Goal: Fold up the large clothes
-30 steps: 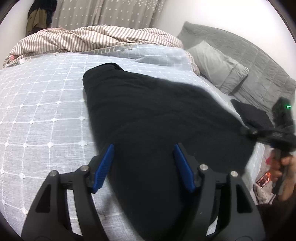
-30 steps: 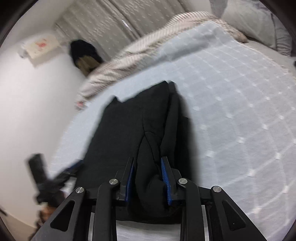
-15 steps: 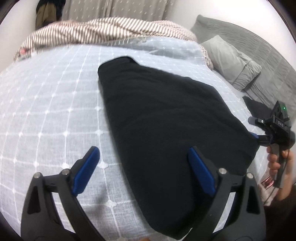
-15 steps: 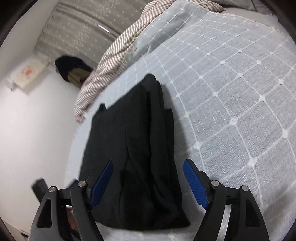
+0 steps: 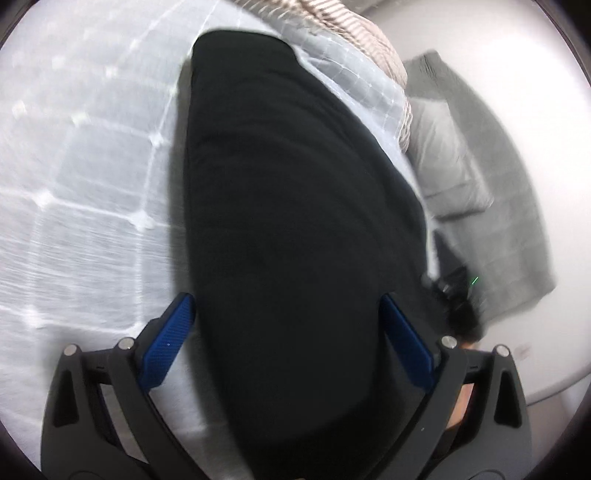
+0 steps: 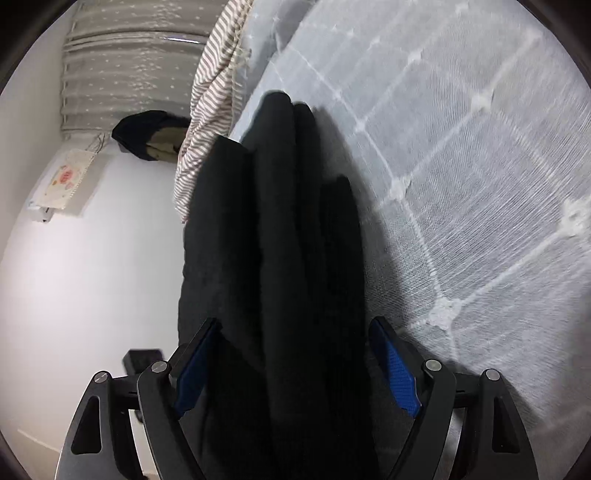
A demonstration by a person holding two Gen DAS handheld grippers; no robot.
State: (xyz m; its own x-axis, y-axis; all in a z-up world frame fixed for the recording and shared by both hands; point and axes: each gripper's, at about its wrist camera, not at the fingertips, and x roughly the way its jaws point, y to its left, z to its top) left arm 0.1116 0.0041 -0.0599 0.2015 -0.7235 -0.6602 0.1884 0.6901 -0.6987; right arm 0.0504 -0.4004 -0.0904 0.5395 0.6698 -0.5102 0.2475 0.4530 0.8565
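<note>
A black garment (image 5: 288, 166) lies folded into a long thick strip on the white grid-patterned bed cover (image 5: 81, 184). My left gripper (image 5: 285, 297) is open wide and low over one end of it, the cloth filling the gap between the blue pads. In the right wrist view the garment (image 6: 280, 203) shows as several stacked folds seen edge-on. My right gripper (image 6: 293, 321) is open at the other end, straddling those folds; its pads stand beside the cloth without squeezing it. The right gripper's body (image 5: 458, 291) shows blurred with a green light.
A striped blanket (image 5: 354, 33) is bunched at the far side of the bed. A grey pillow (image 5: 447, 147) leans on a grey padded headboard. Dark clothes (image 6: 147, 136) hang by the curtain, and a paper (image 6: 66, 177) hangs on the white wall. The bed cover (image 6: 461, 184) stretches to the right.
Both grippers opened wide; the right one let go of the folded edge it was pinching. Both then sank closer to the garment and rolled, so the cloth now fills each gap.
</note>
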